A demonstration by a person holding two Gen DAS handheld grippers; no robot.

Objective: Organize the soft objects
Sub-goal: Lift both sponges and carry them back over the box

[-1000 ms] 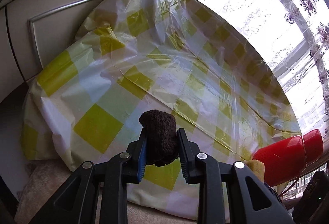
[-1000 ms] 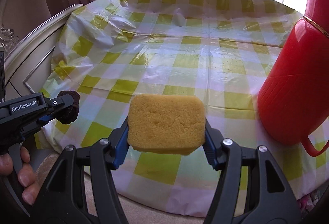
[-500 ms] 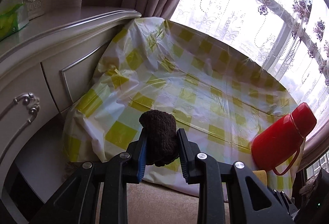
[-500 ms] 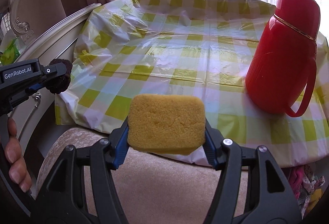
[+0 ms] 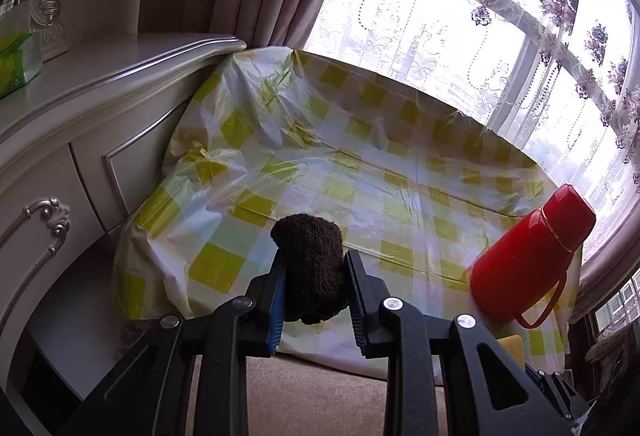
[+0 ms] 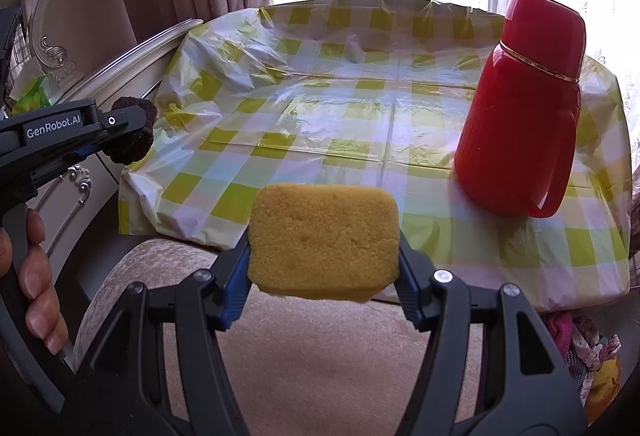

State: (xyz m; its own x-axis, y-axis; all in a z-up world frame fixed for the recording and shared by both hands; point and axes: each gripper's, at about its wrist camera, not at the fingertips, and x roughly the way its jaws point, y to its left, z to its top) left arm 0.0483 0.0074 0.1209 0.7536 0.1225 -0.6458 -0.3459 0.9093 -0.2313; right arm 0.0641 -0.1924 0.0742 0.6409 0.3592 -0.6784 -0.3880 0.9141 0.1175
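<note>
Both grippers have drawn back from the table [image 6: 400, 108] since 1 second ago, so its whole checked cloth, the carpet in front of it and the window behind now show, where before the cloth filled each view. On the table, at its right near edge, the red flask [image 6: 520, 108] stands upright, well apart from both held things. A white cabinet [image 5: 80, 140] stands against the table's left side. Short of the table's near edge and over the carpet, the right gripper [image 6: 324, 268] has its 2 fingers clamped on the sides of a yellow sponge [image 6: 324, 240]. Off the table's left front corner, the left gripper [image 5: 314, 288] has its 2 fingers pressed tight on a dark brown knitted cloth [image 5: 312, 268], which sticks out past the fingertips.
</note>
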